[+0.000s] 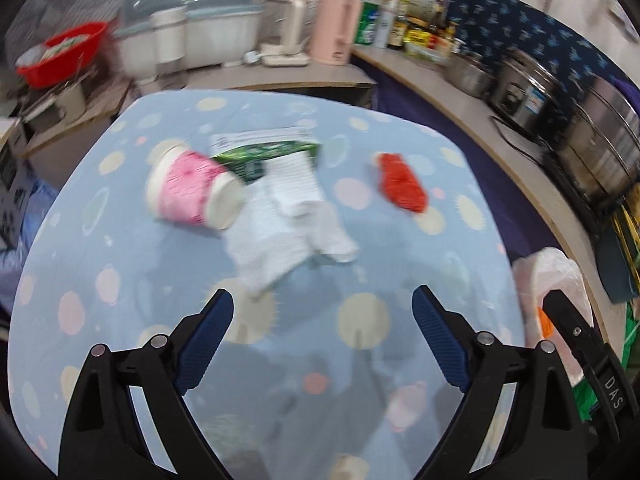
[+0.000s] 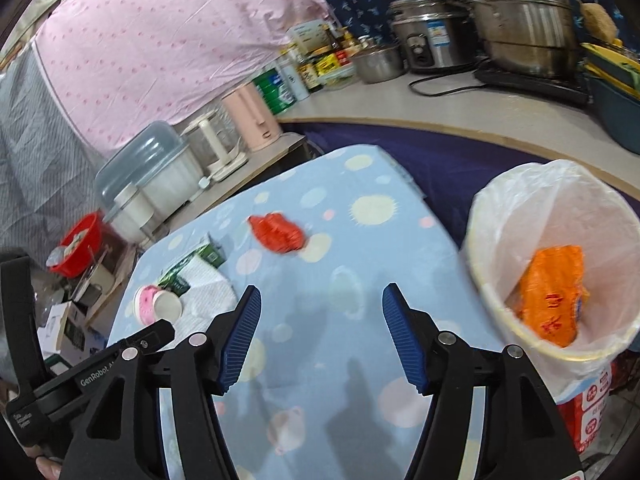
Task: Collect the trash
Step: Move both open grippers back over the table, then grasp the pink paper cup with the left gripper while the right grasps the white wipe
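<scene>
— Spreading wide under both grippers: the blue dotted surface (image 1: 120,264), bare along its near half, ending at a dark gap before the counter (image 2: 460,116).
— Off the right edge?
— Lined trash bin (image 2: 484,280), orange wrapper (image 2: 554,292) inside; seen properly only from the right wrist.
— On top?
— White paper (image 1: 292,220), pink cup (image 1: 192,188) tipped over touching it, green packet (image 1: 256,156) across it, red wrapper (image 1: 402,184) well apart.
— Jaws?
— Left gripper (image 1: 322,322), right gripper (image 2: 322,320): spread wide, holding nothing.

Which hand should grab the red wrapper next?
Probably the right gripper: it is open, the red wrapper lies just ahead, and the lined bin is beside it. The left gripper, also open, faces the pink cup and tissue.
</scene>
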`<state>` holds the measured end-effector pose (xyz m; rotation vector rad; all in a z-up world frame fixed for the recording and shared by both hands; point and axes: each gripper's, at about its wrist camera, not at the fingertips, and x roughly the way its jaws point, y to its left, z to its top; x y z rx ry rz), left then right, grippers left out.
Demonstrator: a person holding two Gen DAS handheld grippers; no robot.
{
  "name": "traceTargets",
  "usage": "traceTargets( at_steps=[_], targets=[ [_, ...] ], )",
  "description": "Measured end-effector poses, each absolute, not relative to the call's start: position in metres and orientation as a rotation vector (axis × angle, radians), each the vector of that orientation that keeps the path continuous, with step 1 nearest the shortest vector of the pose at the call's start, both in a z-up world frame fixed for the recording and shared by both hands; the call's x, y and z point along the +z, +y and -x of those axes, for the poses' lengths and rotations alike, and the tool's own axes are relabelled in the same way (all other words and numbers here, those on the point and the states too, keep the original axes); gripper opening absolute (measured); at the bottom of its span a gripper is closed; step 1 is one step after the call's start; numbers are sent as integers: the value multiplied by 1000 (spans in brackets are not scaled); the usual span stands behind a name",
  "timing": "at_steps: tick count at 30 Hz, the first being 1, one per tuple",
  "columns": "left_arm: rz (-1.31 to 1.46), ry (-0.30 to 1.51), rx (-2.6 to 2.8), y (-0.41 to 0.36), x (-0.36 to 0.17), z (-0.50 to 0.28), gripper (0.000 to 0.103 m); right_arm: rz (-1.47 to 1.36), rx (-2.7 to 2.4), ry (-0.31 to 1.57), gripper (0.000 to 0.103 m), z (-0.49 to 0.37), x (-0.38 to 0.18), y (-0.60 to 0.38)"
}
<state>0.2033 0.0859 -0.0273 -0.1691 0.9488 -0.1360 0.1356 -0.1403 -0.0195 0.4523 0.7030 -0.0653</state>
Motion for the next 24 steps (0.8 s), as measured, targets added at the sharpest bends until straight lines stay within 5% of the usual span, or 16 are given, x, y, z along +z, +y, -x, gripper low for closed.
traceTargets(
  at_steps=[13, 24],
  targets=[
    [314, 978, 41, 196, -52, -247, 87, -374, 53, 823, 71, -211, -58, -49],
    [413, 1006, 49, 209, -60, -299, 87, -370, 81, 872, 71, -277, -79, -17]
  ],
)
